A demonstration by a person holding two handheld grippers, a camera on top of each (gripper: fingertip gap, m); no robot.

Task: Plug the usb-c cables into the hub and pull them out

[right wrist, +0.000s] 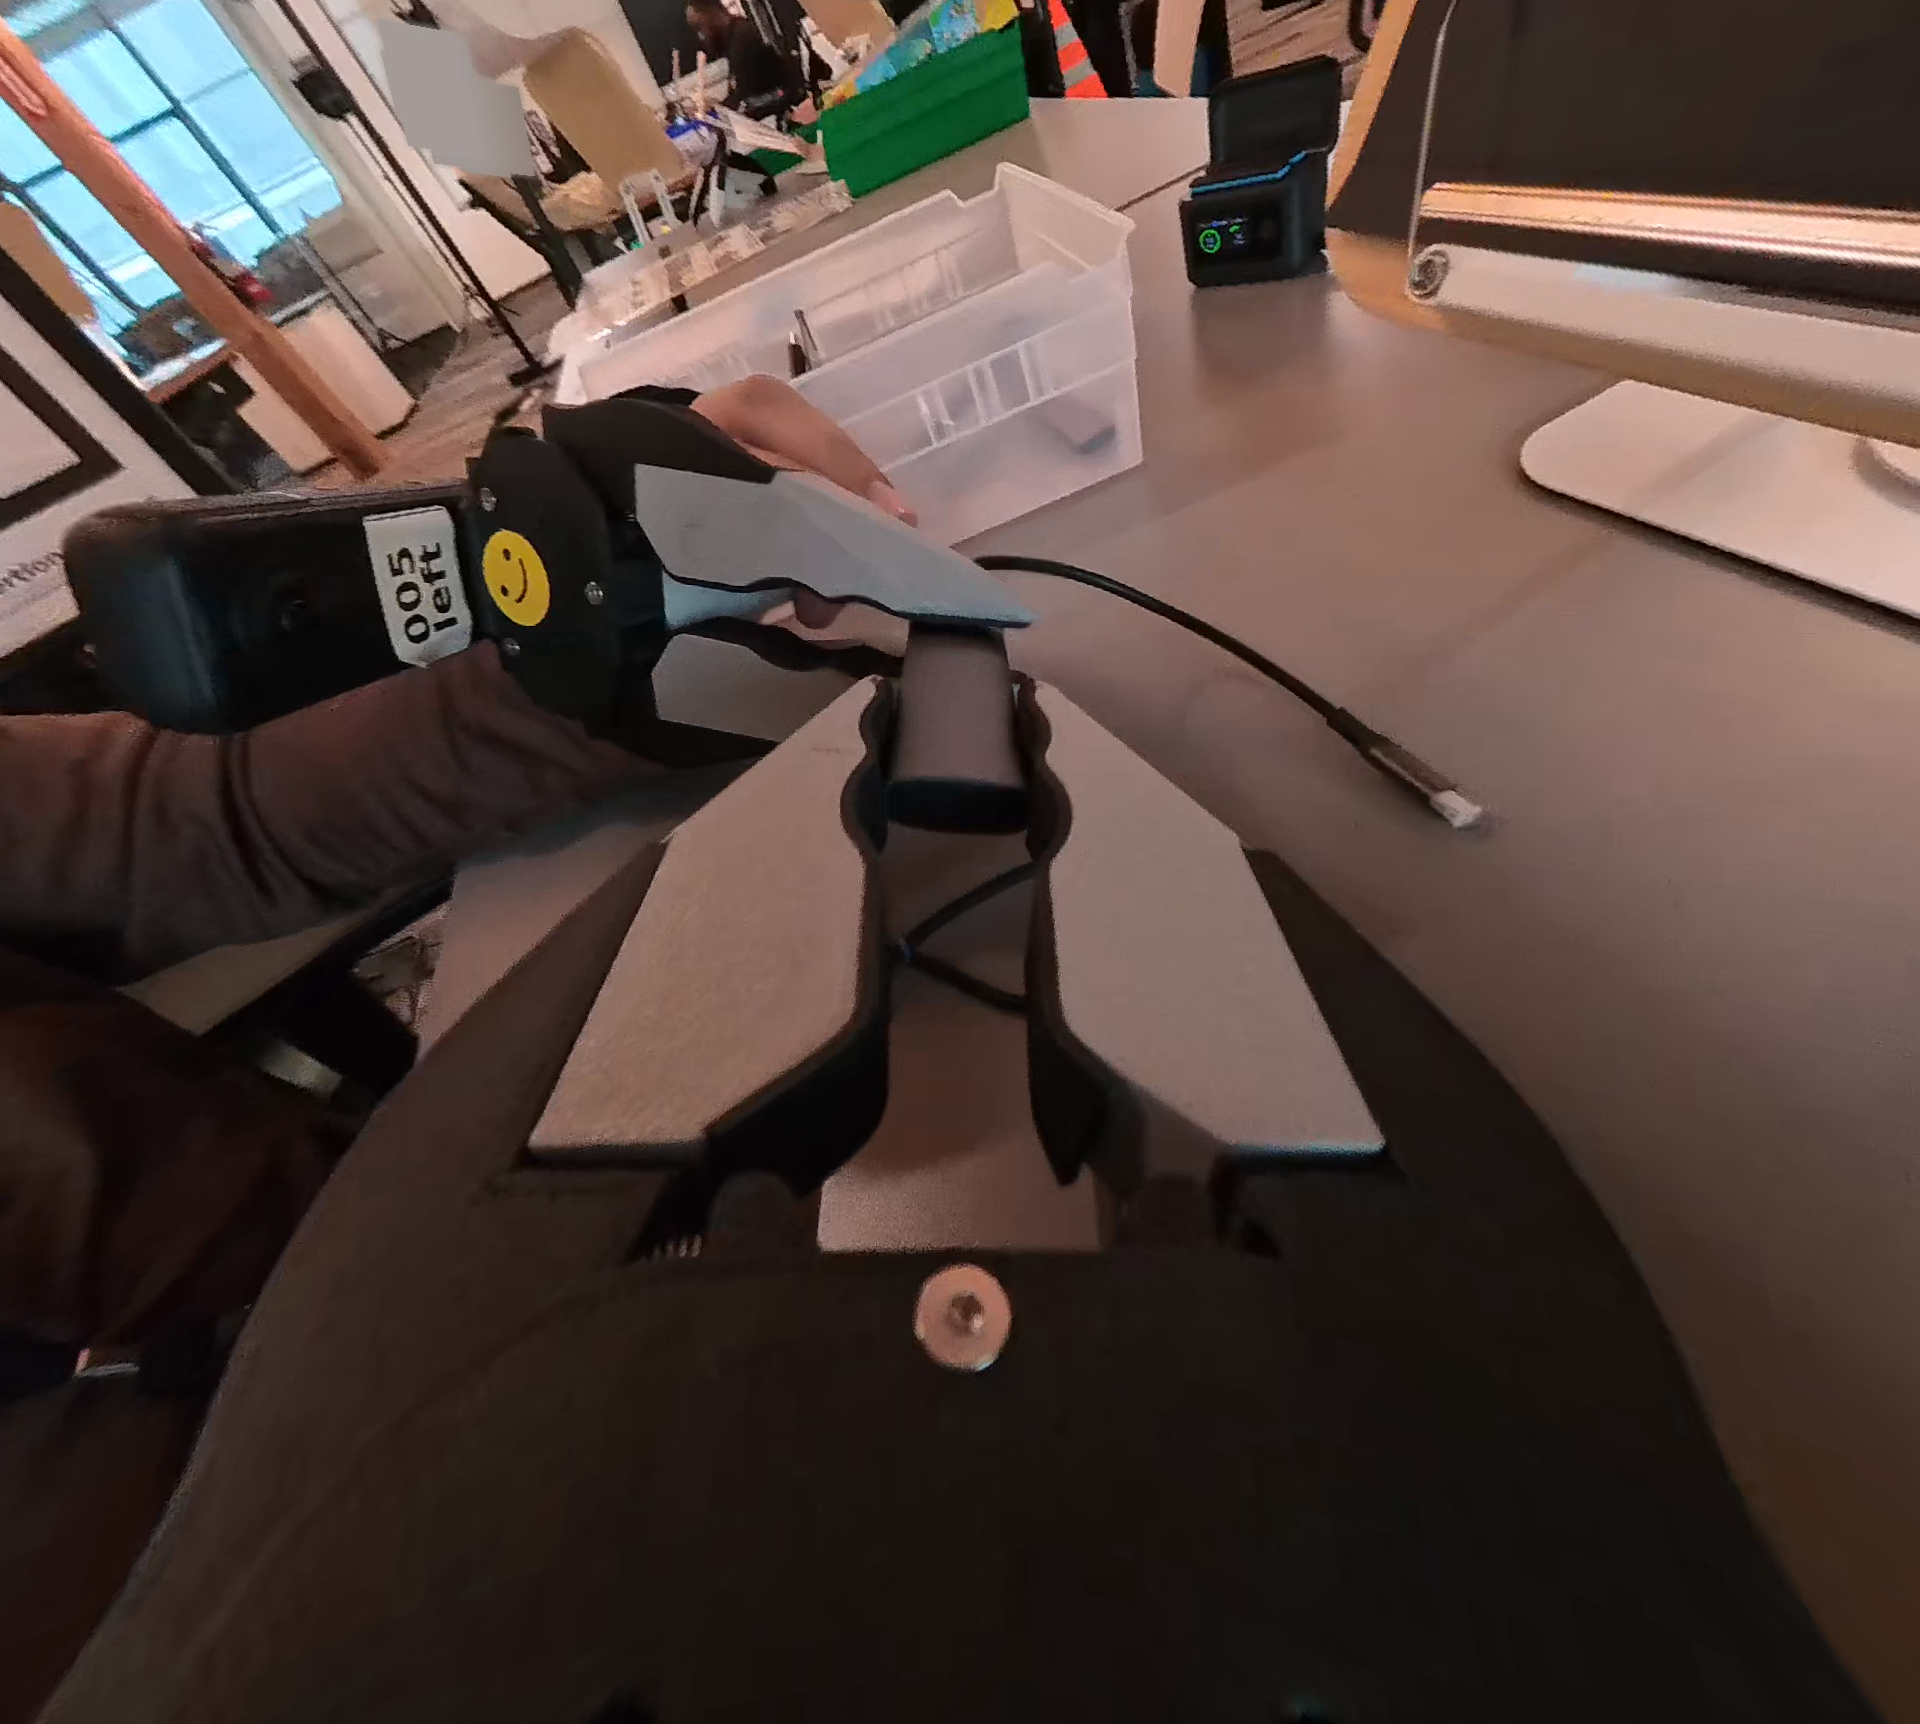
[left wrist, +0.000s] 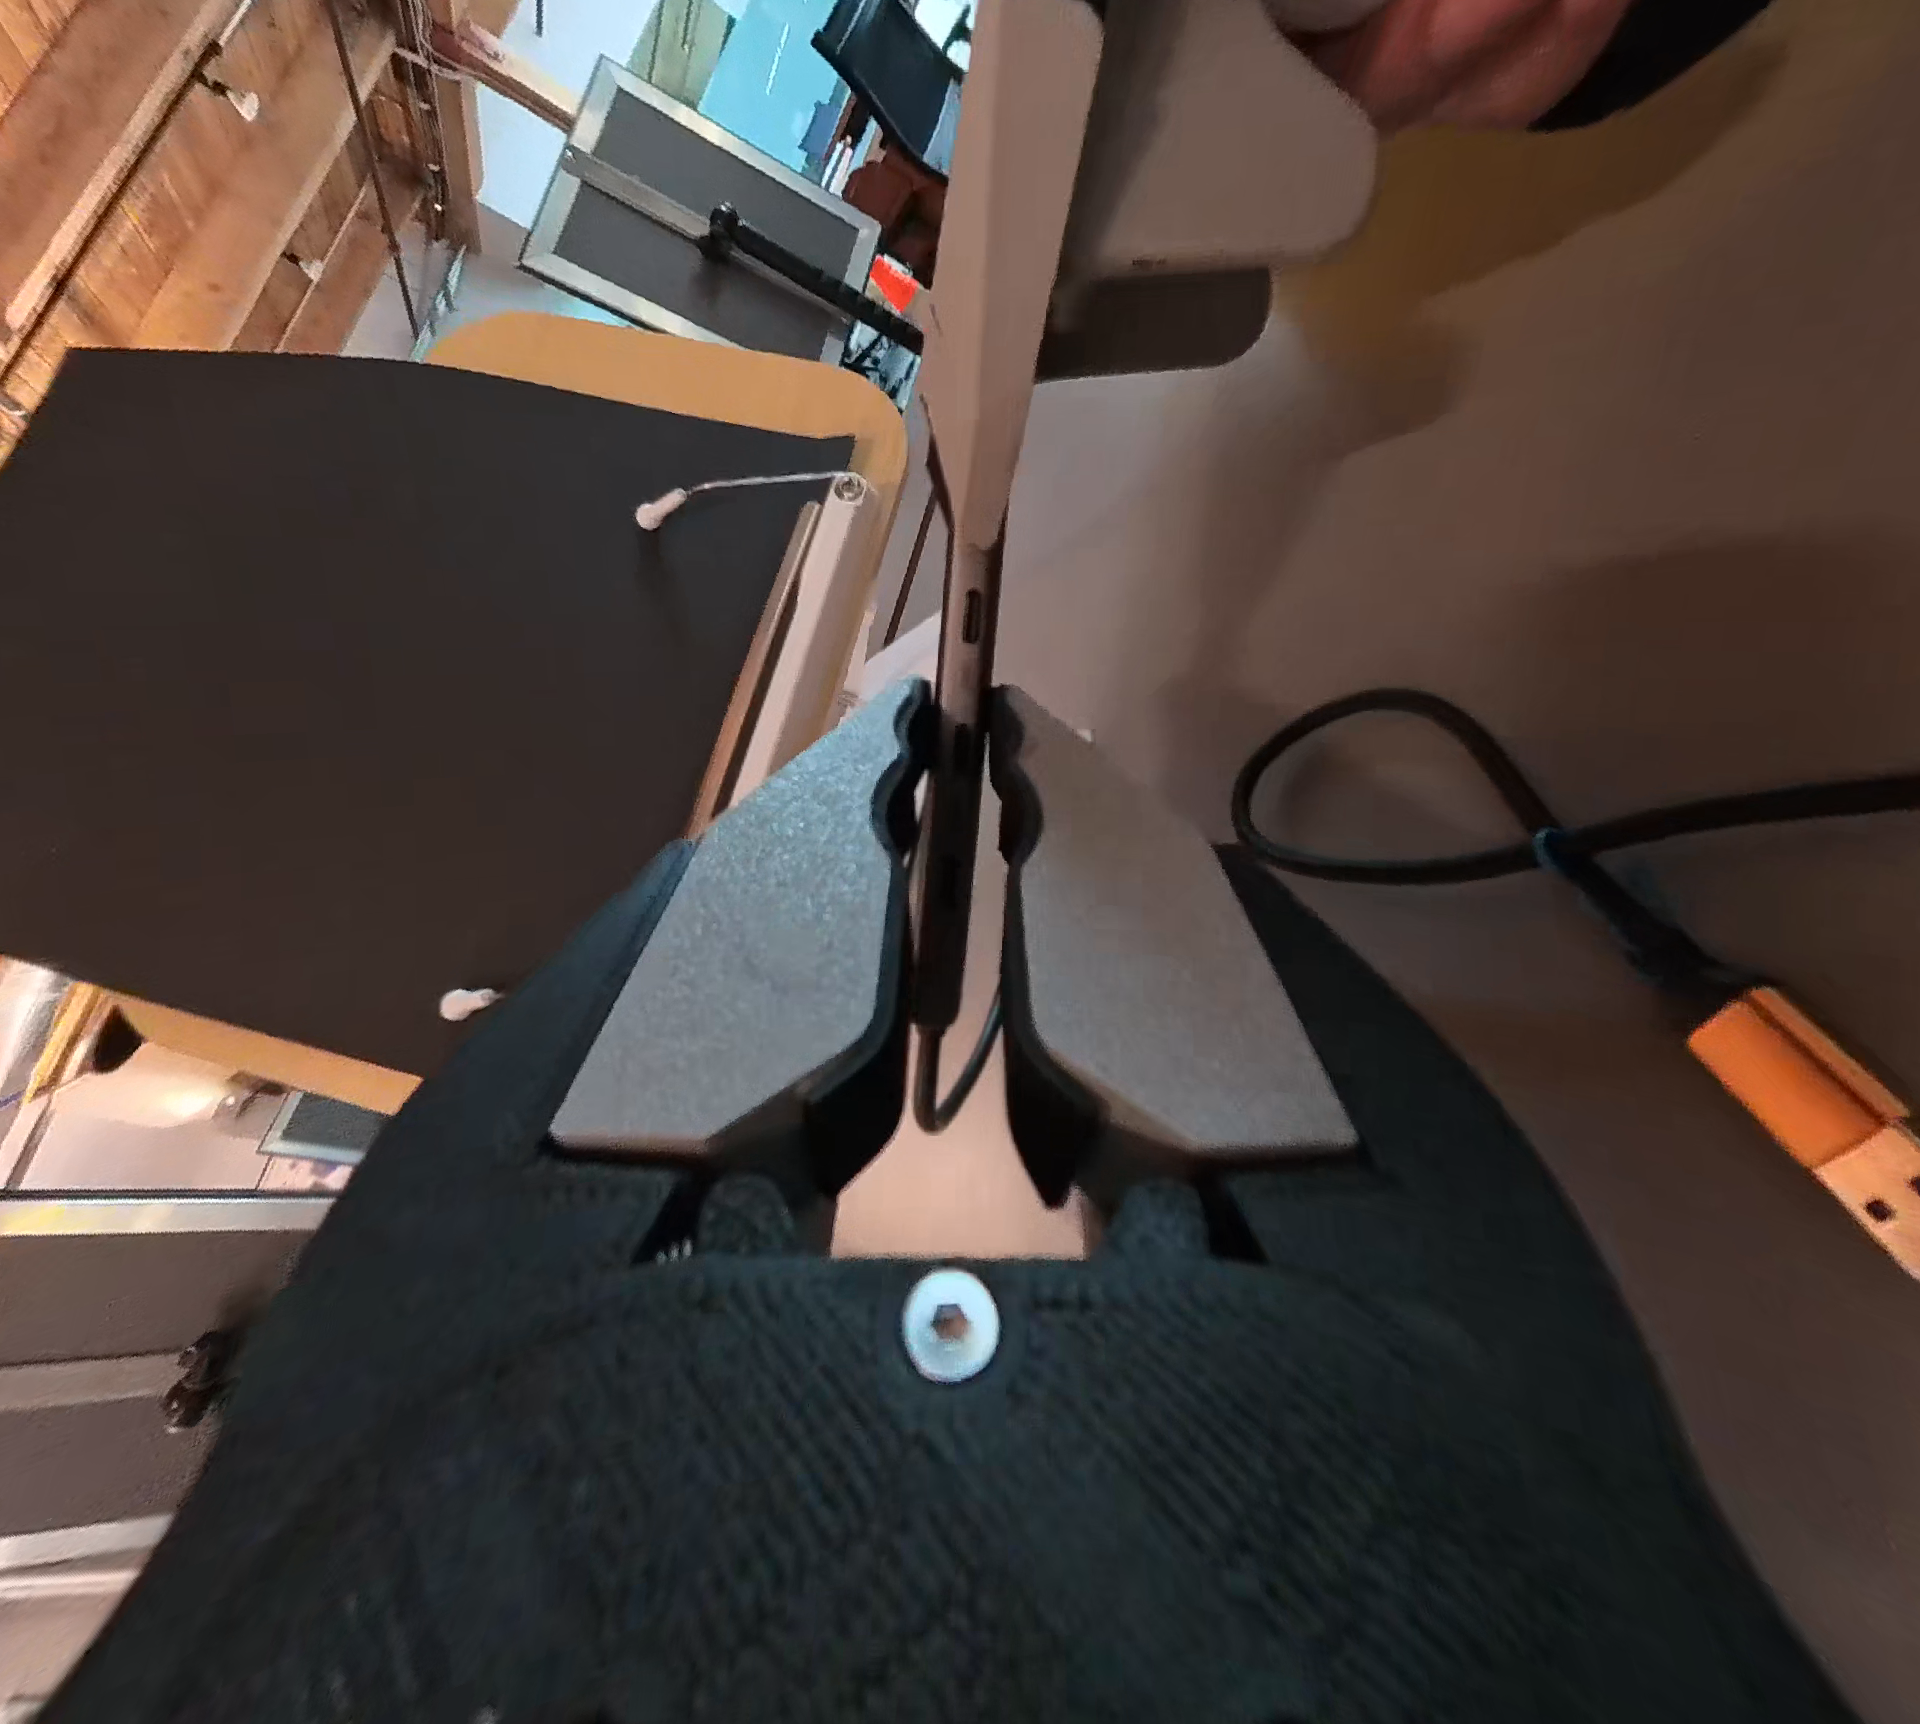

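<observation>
A thin grey hub (left wrist: pixel 969 614) is held edge-on between both grippers above the grey table (right wrist: pixel 1507 999). One USB-C port on its edge shows empty. My left gripper (left wrist: pixel 956 724) is shut on one end of the hub. My right gripper (right wrist: pixel 951 708) is shut on the other end (right wrist: pixel 951 724), which has a black cap. The left gripper (right wrist: pixel 925 609) meets the hub from the left in the right wrist view. A black cable (right wrist: pixel 1195 635) lies loose on the table, its plug (right wrist: pixel 1449 807) unplugged. A thin black lead (right wrist: pixel 956 947) hangs under the hub.
A looped black cable (left wrist: pixel 1351 718) with an orange USB plug (left wrist: pixel 1787 1087) lies at the right. A clear plastic bin (right wrist: pixel 997 292), a small black device with a screen (right wrist: pixel 1257 209) and a monitor on a white stand (right wrist: pixel 1714 490) stand farther back. It is some 9 cm from my left tips to the thin black lead (right wrist: pixel 956 947).
</observation>
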